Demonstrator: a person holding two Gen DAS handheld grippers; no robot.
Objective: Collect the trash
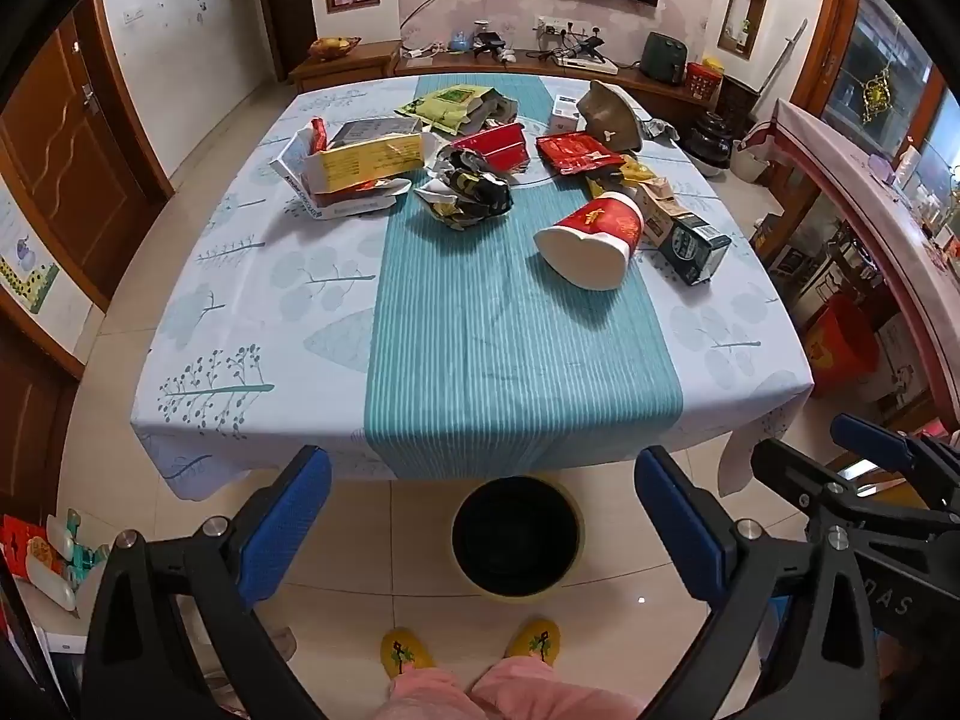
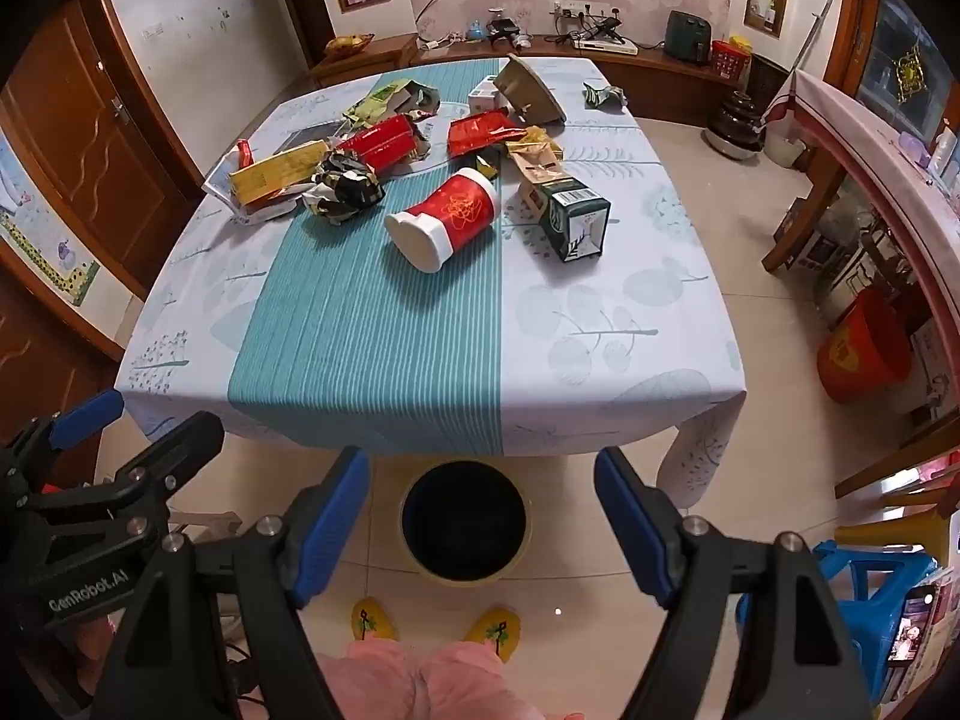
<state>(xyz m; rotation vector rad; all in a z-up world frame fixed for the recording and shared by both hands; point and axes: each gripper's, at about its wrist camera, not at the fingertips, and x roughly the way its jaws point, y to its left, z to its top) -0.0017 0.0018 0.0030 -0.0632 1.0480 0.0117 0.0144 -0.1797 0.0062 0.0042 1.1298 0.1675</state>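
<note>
- Two tongs hang near the table's front edge, the left tongs (image 1: 483, 516) and the right tongs (image 2: 480, 516). Both have their blue fingers wide apart and hold nothing.
- Down on the floor between the fingers stands a round black bin (image 1: 517, 536), just by the table (image 1: 252, 324).
- Trash lies on the far half of the table: a red cup (image 1: 591, 237) on its side, a dark green box (image 1: 693, 246) beside it, a crumpled wrapper (image 1: 468, 195) and a yellow box (image 1: 366, 162).
</note>
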